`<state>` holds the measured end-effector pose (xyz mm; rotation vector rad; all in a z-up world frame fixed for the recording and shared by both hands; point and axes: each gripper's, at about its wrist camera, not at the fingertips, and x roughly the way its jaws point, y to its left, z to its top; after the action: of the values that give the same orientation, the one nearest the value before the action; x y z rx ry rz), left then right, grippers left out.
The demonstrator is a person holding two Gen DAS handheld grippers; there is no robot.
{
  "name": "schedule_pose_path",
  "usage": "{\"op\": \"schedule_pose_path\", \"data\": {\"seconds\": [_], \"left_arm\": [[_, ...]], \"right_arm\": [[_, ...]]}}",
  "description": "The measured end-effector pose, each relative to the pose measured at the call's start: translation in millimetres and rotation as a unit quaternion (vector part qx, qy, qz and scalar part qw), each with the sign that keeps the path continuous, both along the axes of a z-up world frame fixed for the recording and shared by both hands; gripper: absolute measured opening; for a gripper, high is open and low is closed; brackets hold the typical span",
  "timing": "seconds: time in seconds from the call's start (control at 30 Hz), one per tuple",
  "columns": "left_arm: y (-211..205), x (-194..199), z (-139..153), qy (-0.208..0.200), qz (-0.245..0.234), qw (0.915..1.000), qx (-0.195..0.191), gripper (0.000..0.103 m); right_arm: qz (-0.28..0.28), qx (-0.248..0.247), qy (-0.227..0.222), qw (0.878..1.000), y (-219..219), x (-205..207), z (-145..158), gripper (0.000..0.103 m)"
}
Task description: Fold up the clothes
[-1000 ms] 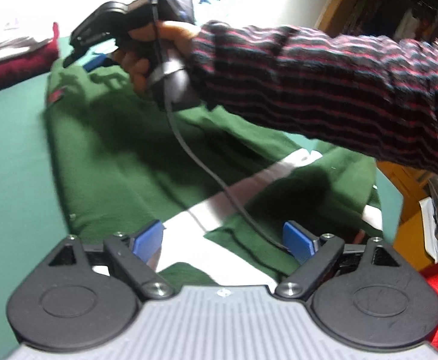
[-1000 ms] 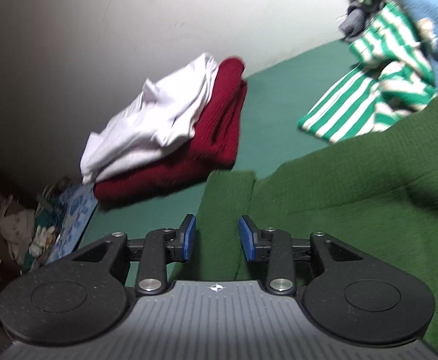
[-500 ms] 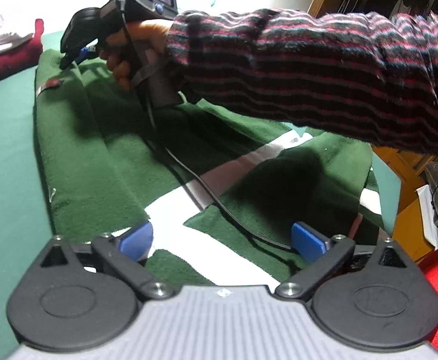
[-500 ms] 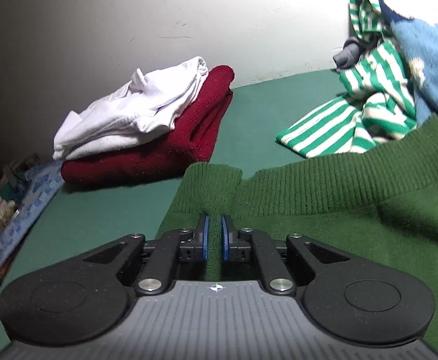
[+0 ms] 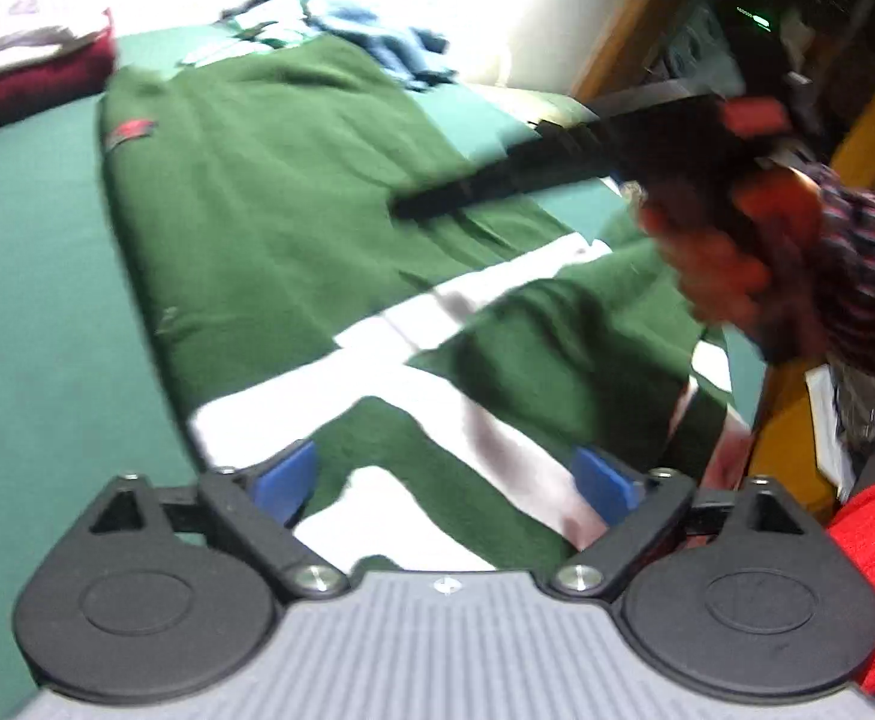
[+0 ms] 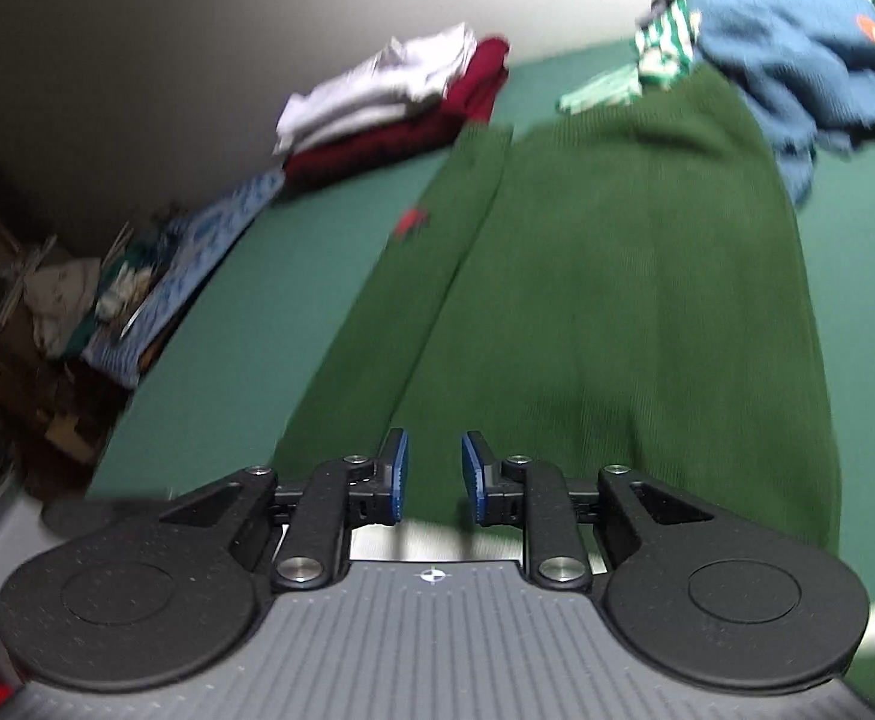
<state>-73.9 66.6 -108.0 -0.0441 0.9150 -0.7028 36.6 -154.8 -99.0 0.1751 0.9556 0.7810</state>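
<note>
Across the teal desk [image 6: 245, 324], green sweater [image 6: 617, 300] lies flat, spread toward 12 o'clock. Left hand-held gripper [image 5: 446, 480]: jaws wide, opening over the white-striped part, gripping nothing. Right hand-held gripper [image 6: 434, 477]: jaws parting, empty, at sweater's near edge.

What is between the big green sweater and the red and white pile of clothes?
Only bare green table separates the green sweater from the folded pile; the right wrist view shows it.
</note>
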Motion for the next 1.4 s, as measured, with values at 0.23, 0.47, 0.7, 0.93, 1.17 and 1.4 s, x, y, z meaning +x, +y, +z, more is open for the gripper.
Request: {"op": "schedule_pose_path", "data": {"seconds": [0.23, 0.47, 0.7, 0.93, 1.17, 1.4], "left_arm": [[-10.7, -3.9, -1.0, -0.018, -0.054, 0.9982, 0.019, 0.1], [3.9, -21.6, 15.5, -0.006, -0.056, 0.9984, 0.007, 0.098], [-13.2, -29.0, 9.4, -0.005, -0.04, 0.9985, 0.037, 0.099], [-37.7, -33.7, 7.4, -0.011, -0.017, 0.9962, 0.085, 0.1], [-54.4, -38.5, 5.5, -0.008, 0.008, 0.9925, 0.122, 0.101], [-66.3, -43.4, 5.4, -0.012, 0.014, 0.9872, 0.158, 0.101]], "right_arm": [[-0.13, -0.046, -0.007, 0.99, -33.6, -37.5, -10.9, 0.022], [-0.284, -0.053, -0.06, 0.955, -104.9, -80.6, 18.3, 0.036], [-0.448, -0.107, -0.029, 0.887, -184.0, -79.9, 6.8, 0.036], [-0.487, -0.108, -0.025, 0.866, -226.8, -66.0, -12.8, 0.036], [-0.444, -0.077, -0.014, 0.893, -239.5, -59.7, -20.9, 0.04], [-0.415, -0.065, -0.014, 0.908, -253.9, -57.8, -20.0, 0.035]]}}
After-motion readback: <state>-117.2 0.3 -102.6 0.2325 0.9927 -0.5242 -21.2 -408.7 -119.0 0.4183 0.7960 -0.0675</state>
